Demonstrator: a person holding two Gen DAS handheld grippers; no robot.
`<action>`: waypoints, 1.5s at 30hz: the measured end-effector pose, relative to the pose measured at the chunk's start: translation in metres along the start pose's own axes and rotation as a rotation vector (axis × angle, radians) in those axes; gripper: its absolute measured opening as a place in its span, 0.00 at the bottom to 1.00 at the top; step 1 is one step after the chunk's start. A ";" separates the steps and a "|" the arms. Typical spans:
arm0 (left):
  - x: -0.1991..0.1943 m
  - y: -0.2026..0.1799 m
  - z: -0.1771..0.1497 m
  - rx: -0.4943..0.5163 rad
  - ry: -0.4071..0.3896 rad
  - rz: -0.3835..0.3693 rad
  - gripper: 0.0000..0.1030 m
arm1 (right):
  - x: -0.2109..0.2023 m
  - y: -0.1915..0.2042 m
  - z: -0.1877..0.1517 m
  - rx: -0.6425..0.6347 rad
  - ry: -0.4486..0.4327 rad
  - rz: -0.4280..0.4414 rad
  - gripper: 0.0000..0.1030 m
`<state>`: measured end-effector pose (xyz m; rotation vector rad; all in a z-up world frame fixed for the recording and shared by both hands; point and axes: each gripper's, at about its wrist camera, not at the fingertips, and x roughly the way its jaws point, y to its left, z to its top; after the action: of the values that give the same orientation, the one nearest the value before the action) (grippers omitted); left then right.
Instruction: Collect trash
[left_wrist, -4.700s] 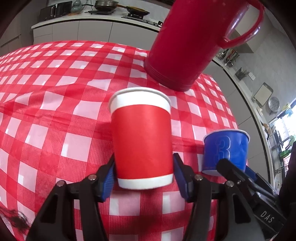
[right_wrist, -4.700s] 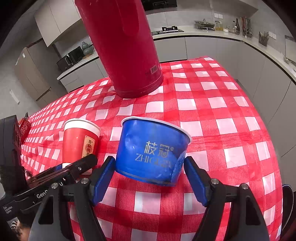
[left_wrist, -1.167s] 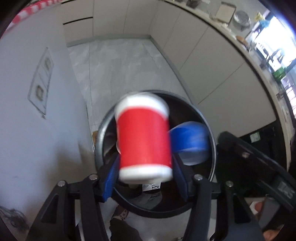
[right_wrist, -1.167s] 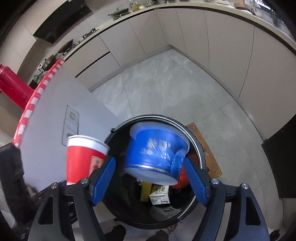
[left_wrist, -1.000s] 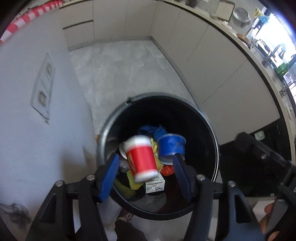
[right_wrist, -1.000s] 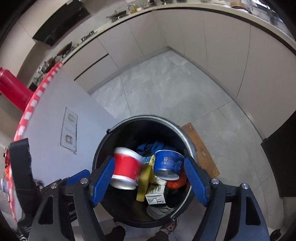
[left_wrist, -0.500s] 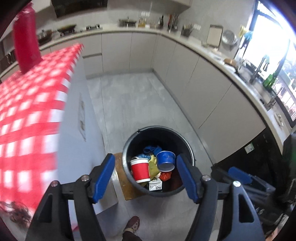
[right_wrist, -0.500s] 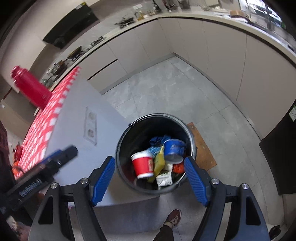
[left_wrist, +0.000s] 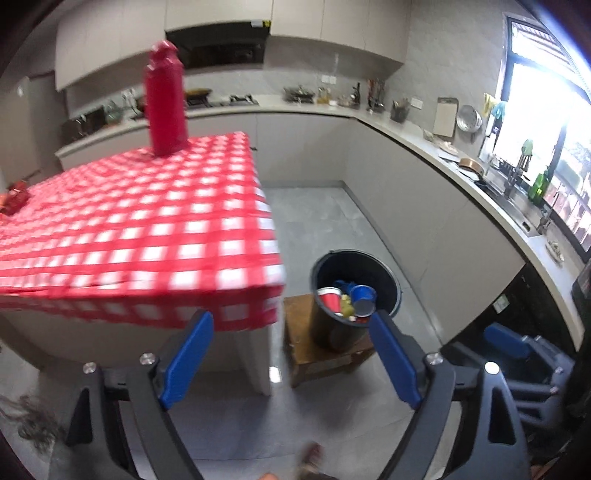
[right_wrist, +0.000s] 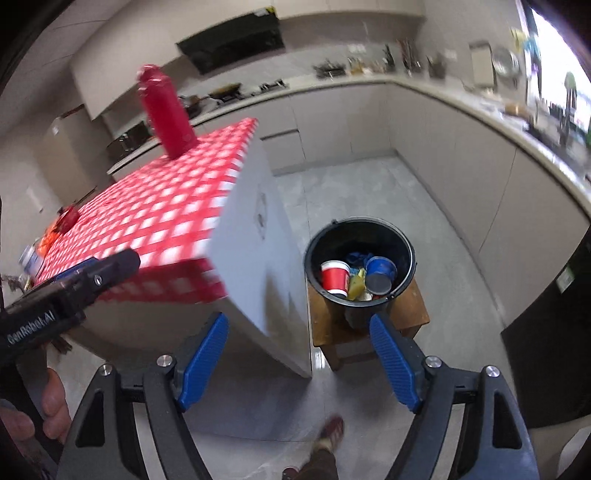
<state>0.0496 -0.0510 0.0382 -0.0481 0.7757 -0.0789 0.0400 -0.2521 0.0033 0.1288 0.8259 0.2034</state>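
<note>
swinging away empty now: left gripper (left_wrist: 291, 354) and right gripper (right_wrist: 299, 356) both spread wide, jaws just opened further, nothing between; red cup (right_wrist: 335, 277) and blue cup (right_wrist: 380, 274) lie in the black bin (right_wrist: 400, 236), centre-right; next, scan the checked table (left_wrist: 122, 221) at left

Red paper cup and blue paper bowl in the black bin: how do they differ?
The red paper cup is taller and narrower, white-rimmed; the blue paper bowl is squatter. The cup lies left of the yellow trash, the bowl right. Both rest tilted atop the rubbish inside the black round bin.
</note>
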 end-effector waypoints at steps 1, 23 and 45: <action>-0.005 0.002 -0.002 -0.005 -0.007 0.012 0.88 | -0.010 0.006 -0.003 -0.013 -0.016 0.001 0.82; -0.059 -0.050 -0.040 -0.100 -0.061 0.096 0.92 | -0.094 -0.017 -0.013 -0.036 -0.108 -0.010 0.89; -0.071 -0.035 -0.052 -0.112 -0.062 0.145 0.92 | -0.101 -0.006 -0.020 -0.039 -0.113 -0.063 0.89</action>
<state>-0.0395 -0.0798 0.0532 -0.0998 0.7192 0.1038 -0.0405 -0.2803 0.0614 0.0771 0.7120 0.1509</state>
